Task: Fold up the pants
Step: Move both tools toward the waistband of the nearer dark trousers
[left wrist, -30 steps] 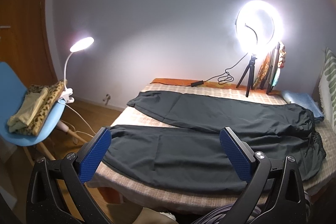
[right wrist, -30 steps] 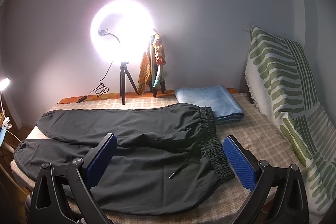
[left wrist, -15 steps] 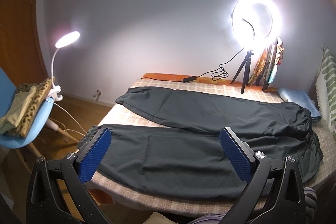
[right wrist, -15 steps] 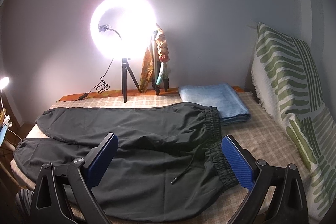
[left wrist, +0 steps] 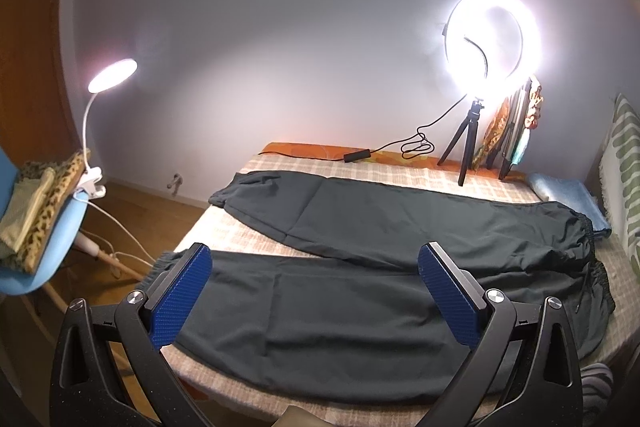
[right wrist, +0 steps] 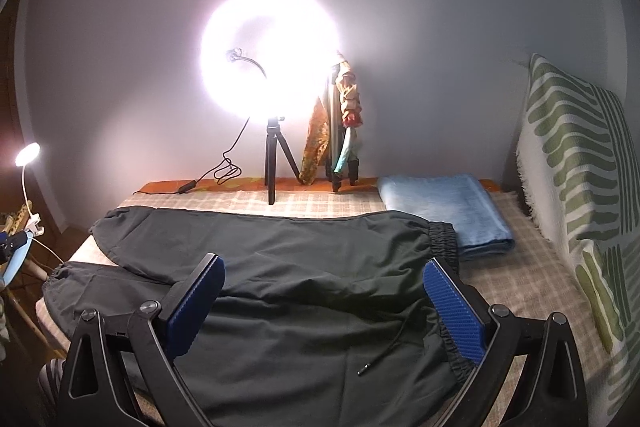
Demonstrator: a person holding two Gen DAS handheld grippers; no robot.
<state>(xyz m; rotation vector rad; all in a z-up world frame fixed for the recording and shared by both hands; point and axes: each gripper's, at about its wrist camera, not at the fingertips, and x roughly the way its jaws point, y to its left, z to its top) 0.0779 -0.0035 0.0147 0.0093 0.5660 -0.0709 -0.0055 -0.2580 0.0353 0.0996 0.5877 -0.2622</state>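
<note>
The bed (left wrist: 360, 167) fills the lower half of both views, and the dark pants (left wrist: 360, 303) lie spread flat across it, legs parted in a V towards the left of the frame, waistband (right wrist: 444, 243) at the right. Nothing is folded yet.

The left gripper (left wrist: 314, 291) hovers above the near leg at lower centre, fingers spread wide and empty. The right gripper (right wrist: 324, 303) hangs over the waist end, equally wide and empty.

The main risk, as I judge it, is the near leg's cuff (left wrist: 160, 267): it sits at the mattress edge at lower left, and a careless tug could slide the slick fabric off.

The ring light (right wrist: 272, 83) on its tripod stands close behind the far leg, so a swept fold could knock it.

Smallest, the loose drawstring (right wrist: 384, 351) at lower centre may bunch inside the fold.
</note>
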